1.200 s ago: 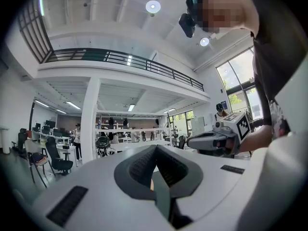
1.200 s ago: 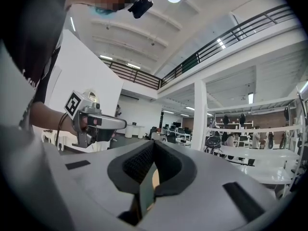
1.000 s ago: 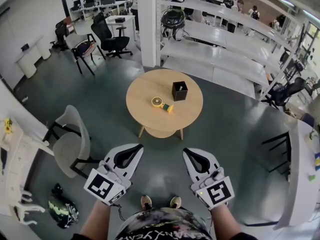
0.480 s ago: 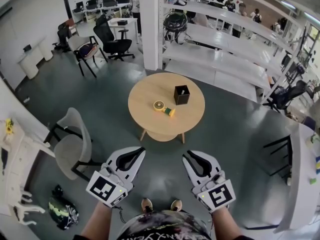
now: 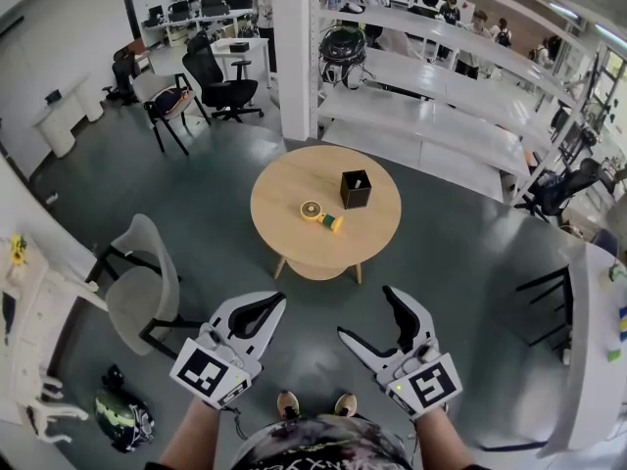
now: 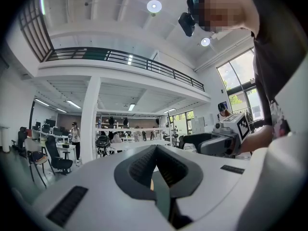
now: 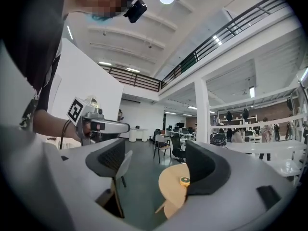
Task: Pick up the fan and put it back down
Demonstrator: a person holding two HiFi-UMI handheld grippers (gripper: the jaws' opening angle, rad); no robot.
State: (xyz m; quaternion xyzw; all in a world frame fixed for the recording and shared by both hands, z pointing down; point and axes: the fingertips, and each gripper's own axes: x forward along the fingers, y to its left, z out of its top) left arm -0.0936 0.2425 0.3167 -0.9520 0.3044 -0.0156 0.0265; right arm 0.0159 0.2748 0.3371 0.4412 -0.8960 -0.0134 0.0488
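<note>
bright ceiling lights, sharp, fisheye-warped edges

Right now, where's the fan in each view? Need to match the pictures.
Head view: the fan lies near the middle of the round table, left of the black box.
Left gripper view: not in it.
Right gripper view: the fan is just below centre, on the round table.
Shared landmark: the white pillar.

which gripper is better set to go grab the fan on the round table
Right, probably: the right gripper has just been opening its jaws, with nothing between them, while the left gripper is shut. Both hang well short of the fan.
</note>
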